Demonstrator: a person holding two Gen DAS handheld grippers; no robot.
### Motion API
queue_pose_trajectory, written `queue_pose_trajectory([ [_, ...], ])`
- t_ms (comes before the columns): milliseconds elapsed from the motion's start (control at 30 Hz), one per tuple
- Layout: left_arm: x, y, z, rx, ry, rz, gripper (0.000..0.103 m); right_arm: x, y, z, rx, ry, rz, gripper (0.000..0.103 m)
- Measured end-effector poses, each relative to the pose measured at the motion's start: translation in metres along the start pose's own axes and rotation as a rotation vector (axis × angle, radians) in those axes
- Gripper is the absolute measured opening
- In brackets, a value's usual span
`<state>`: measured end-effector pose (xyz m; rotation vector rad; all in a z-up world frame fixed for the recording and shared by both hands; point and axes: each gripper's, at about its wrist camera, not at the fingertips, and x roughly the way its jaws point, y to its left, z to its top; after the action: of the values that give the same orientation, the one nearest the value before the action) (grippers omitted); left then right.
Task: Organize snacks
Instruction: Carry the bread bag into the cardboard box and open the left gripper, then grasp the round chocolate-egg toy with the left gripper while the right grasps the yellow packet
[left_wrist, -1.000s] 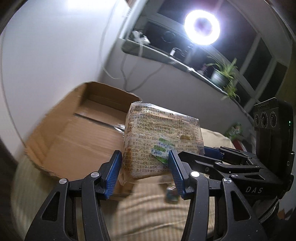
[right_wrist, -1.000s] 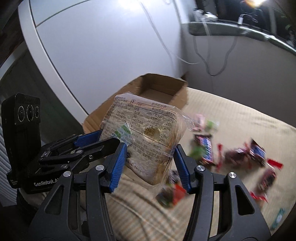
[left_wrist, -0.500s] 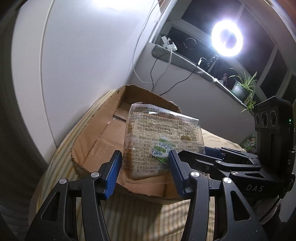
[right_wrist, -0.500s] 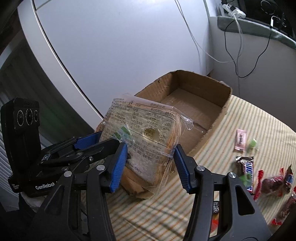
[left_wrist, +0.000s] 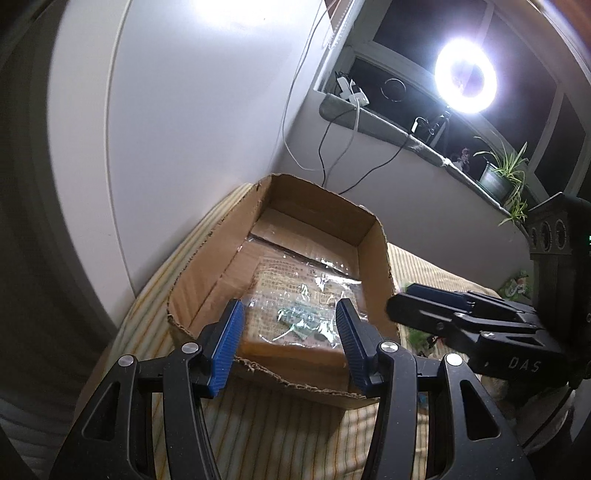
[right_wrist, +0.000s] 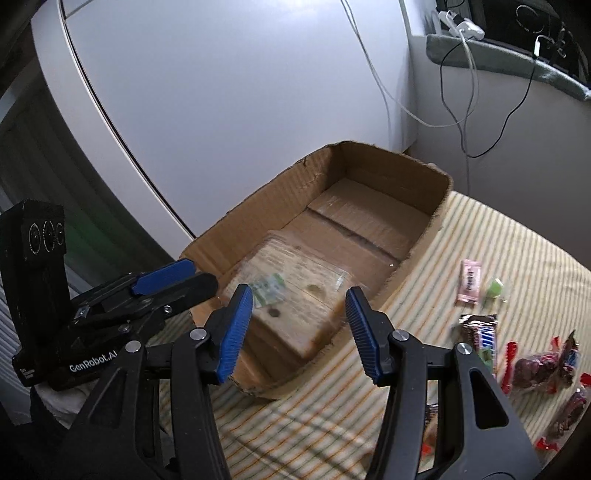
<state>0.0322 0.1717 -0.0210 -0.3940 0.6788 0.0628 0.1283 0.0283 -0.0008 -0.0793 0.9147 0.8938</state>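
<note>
A bag of sliced bread (left_wrist: 295, 310) in clear wrap lies flat inside the open cardboard box (left_wrist: 207, 273), at its near end. It also shows in the right wrist view (right_wrist: 291, 295), inside the box (right_wrist: 424, 236). My left gripper (left_wrist: 288, 332) is open and empty, held above the box's near edge. My right gripper (right_wrist: 299, 317) is open and empty, also above the near edge. Each gripper shows in the other's view, beside the box. Loose snacks lie on the striped cloth: a pink packet (right_wrist: 469, 280), a chocolate bar (right_wrist: 480, 332), red-wrapped sweets (right_wrist: 539, 369).
The box sits on a striped cloth (right_wrist: 498, 240) close to a white wall (left_wrist: 184, 129). Cables (right_wrist: 458, 96) hang from a sill behind it. A ring light (left_wrist: 465, 81) and a potted plant (left_wrist: 498, 177) stand on the sill.
Both grippers held the bread bag together and carried it over the box. They have opened and the bag now lies in the box.
</note>
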Motion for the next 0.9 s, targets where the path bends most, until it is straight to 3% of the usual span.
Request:
queue_pose_trajectory([
  [333,-0.011,-0.034,-0.012,0.101,-0.034,-0.029,0.057,-0.043,-0.023,-0.024,0.002,-0.055,-0.097,0.059],
  [567,-0.007,-0.067,-0.031,0.139,0.008,-0.089,0.057,-0.088,-0.065,-0.059,0.094,-0.120,-0.180,0.060],
  [667,0.000,-0.081,-0.042,0.153,0.048,-0.124,0.057,-0.106,-0.085,-0.080,0.136,-0.131,-0.251,0.069],
  [800,0.008,-0.107,-0.057,0.240,0.057,-0.098,0.058,-0.121,-0.109,-0.110,0.164,-0.088,-0.355,0.069],
  [900,0.011,-0.118,-0.060,0.256,0.082,-0.120,0.058,-0.127,-0.124,-0.133,0.190,-0.043,-0.381,0.069],
])
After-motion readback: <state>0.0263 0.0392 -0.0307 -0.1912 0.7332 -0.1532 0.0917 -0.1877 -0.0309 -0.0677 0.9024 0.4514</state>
